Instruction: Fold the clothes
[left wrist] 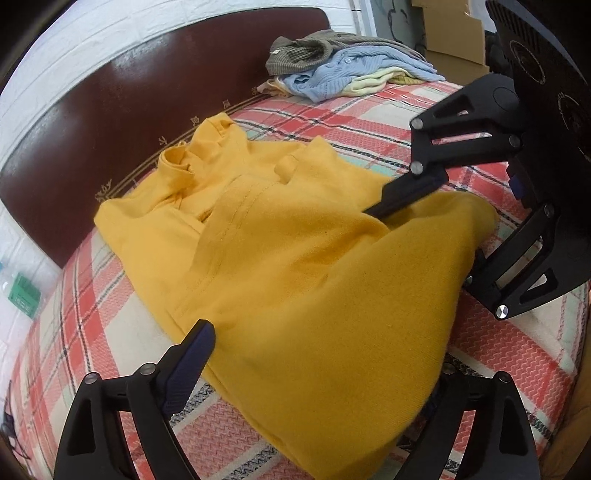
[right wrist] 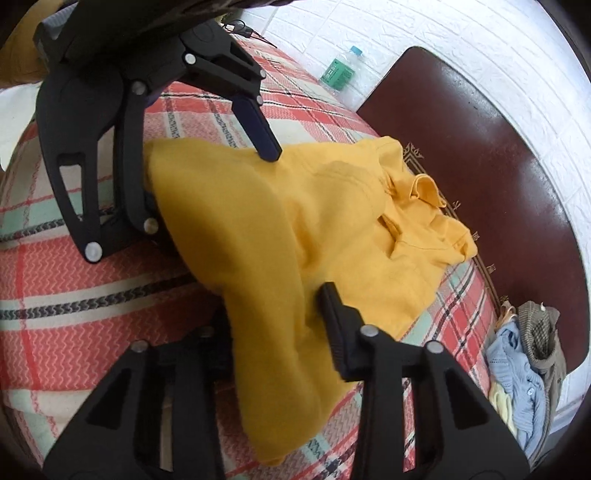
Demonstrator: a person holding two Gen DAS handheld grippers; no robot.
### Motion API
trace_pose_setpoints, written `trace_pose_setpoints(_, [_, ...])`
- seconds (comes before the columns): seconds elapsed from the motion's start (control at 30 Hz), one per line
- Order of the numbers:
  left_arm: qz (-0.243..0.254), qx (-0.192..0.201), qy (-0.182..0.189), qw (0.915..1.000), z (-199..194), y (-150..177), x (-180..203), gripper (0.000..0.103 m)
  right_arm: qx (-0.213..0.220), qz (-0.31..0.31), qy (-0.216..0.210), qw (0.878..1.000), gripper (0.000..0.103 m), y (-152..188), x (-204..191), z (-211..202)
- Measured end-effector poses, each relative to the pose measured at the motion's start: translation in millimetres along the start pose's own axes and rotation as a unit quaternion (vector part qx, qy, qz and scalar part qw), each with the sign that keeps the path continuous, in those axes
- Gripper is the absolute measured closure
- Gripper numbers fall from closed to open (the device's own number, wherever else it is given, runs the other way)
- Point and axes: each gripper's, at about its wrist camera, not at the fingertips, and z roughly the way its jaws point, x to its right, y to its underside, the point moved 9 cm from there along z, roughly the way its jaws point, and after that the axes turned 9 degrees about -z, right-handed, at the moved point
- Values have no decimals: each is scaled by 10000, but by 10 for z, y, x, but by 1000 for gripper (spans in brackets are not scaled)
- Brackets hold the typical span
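A yellow garment (left wrist: 295, 266) lies on the plaid bed cover (left wrist: 369, 122), its collar towards the dark headboard. My left gripper (left wrist: 317, 373) stands open; the near hem drapes over its right finger, only the left finger (left wrist: 188, 365) shows. My right gripper (left wrist: 413, 236) comes in from the right, open, its upper finger lying on the cloth. In the right wrist view the garment (right wrist: 295, 236) drapes over my right gripper (right wrist: 273, 325), with its right finger (right wrist: 336, 317) showing. The left gripper (right wrist: 207, 184) is open at upper left, the hem hanging over its lower finger.
A pile of folded clothes (left wrist: 343, 66) sits at the far corner of the bed, also in the right wrist view (right wrist: 524, 373). The dark red headboard (left wrist: 129, 110) stands against a white brick wall. A water bottle (right wrist: 340, 70) lies by the wall. Cardboard boxes (left wrist: 454, 33) stand behind.
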Motion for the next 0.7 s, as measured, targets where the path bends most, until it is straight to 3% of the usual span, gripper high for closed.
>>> trace_pose_setpoints(0.07, [-3,-16,84,10000,-16,-14,10,34,-48,162,-113,9998,80,-6,34,-1])
trace_pose_setpoints(0.1, [55,-39,94,9999,-38,-16,33,46,-72,243,-169,9995,84,-9,52,-2])
trace_pose_setpoints(0.23, [339,-141,135,9992,-171,-20,145,65,-7,550,-419,9976,86,-80,146,-96])
trace_pose_setpoints(0.33, [417,-154,275,9986,-329,-38,174,71,147,809,-648,9945,87,-161,217,-228])
trace_pose_setpoints(0.7, [692,-385,541,9954,-827,123,388,71,118,735,-1140,9907,87,-334,-67,-707])
